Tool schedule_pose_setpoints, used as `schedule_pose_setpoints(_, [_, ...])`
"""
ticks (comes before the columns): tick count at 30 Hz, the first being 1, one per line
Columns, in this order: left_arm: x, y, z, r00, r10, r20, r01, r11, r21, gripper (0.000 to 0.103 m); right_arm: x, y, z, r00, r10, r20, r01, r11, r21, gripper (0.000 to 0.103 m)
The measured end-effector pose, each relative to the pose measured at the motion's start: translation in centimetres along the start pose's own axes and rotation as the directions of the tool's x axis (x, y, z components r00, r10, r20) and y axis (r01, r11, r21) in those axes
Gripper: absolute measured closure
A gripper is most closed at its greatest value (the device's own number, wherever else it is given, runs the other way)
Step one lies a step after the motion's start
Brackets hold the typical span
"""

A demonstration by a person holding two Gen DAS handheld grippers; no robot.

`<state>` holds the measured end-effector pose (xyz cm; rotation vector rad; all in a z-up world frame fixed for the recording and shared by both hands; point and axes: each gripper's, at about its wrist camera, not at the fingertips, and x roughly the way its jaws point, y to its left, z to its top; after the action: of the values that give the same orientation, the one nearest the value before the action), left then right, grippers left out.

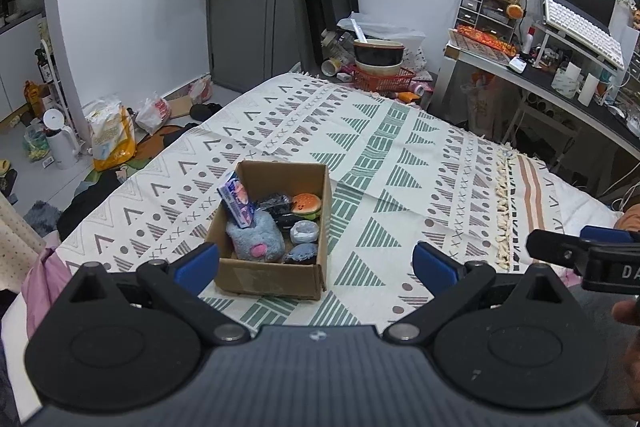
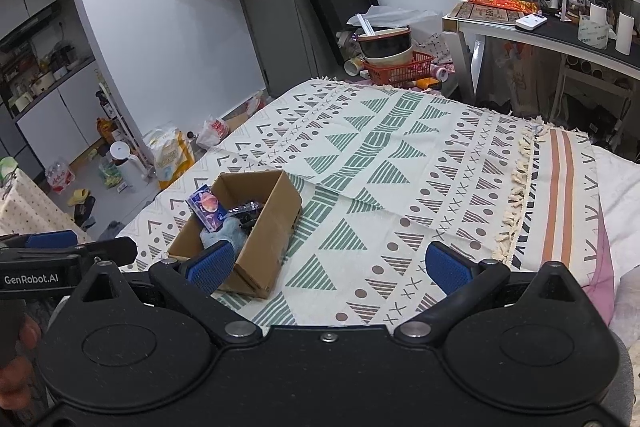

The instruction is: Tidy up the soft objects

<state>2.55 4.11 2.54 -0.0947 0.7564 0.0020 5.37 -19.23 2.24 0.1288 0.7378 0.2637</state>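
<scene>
Left gripper [image 1: 316, 269]: black frame, blue pads, jaws spread wide, nothing between them; it hangs above the patterned cream-and-green bedspread [image 1: 380, 155], with the box at its 12 o'clock.

Open brown cardboard box [image 1: 276, 273]: it stands on the bedspread. Contents, left to right in the left wrist view:
- purple-and-white printed packet [image 1: 237, 201], tilted, leaning at the box's 10 o'clock corner;
- fluffy pale-blue plush with a pink patch [image 1: 254, 239], at 7 o'clock, touching the packet;
- dark crinkled wrapped item [image 1: 274, 205], centre, kind unclear;
- small hamburger-shaped soft toy [image 1: 307, 205], at 2 o'clock;
- two rounded grey-blue soft pieces [image 1: 304, 231], stacked toward 5 o'clock.

Right gripper [image 2: 330, 265]: same build, jaws likewise wide apart and holding nothing. It hangs over the bedspread with the box at its 10 o'clock; its left pad overlaps the box's near corner in view, contact not discernible.

Fringed striped blanket edge [image 2: 560, 195]: at the right gripper's 2 o'clock.
</scene>
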Motion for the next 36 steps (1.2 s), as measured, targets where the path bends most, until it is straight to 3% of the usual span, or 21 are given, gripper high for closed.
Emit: schedule_pose_setpoints(36, [-0.01, 0.89, -0.46, 1.0, 0.022, -0.017, -0.022, 1.0, -0.002, 0.001, 0.32, -0.24, -0.51, 1.0, 0.013, -0.021, -0.014, 1.0, -0.013, 0.0])
